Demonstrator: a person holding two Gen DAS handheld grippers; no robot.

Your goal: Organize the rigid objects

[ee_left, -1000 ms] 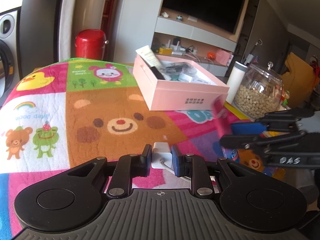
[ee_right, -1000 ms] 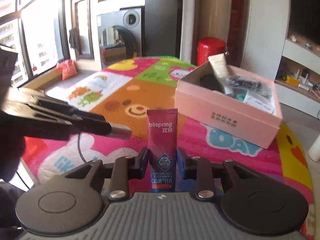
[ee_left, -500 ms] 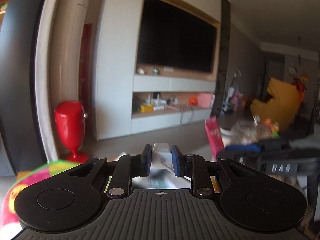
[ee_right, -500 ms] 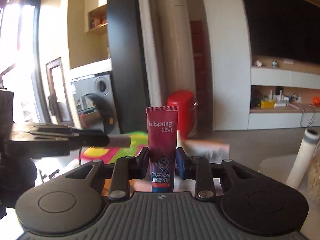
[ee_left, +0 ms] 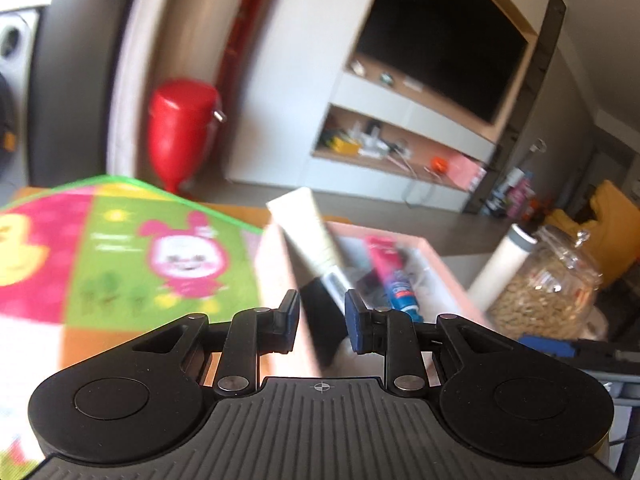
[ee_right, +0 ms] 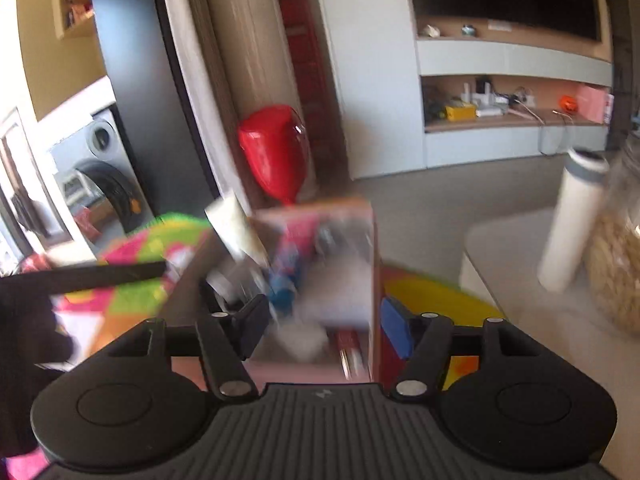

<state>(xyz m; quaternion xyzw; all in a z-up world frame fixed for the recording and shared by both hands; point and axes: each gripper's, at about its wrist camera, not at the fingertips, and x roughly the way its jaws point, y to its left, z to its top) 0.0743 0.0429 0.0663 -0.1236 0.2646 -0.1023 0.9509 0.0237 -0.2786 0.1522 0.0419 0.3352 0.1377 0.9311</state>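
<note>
Both grippers release over the pink box (ee_left: pixel 276 268) at the centre of the frame. A second ago the right gripper (ee_right: pixel 324 320) clamped a red toothpaste tube and the left gripper (ee_left: pixel 322 316) pinched a small white charger above the cartoon mat (ee_left: pixel 120 248). Now neither item sits between the pads.

In the left wrist view the toothpaste (ee_left: pixel 390 276) lies inside the box, right of centre, beside a white tube (ee_left: pixel 308 236) that leans on the box's near left corner. The right gripper's jaws are opening and stand wide, with nothing between them.

The left gripper's jaws are opening too, though only a narrow gap shows. The blue pads (ee_left: pixel 354 316) touch nothing. A white blur (ee_left: pixel 352 354) just below them, low in the centre of the frame, is likely the charger dropping into the box, but motion blur prevents a firm call.

The right wrist view, heavily smeared, shows the same box under the gripper, with a pale shape (ee_right: pixel 304 338) at its near end.

By this look, two more items have gone into the box and both grippers are free for the next pick. A jar (ee_left: pixel 548 280) stands at the right edge.
</note>
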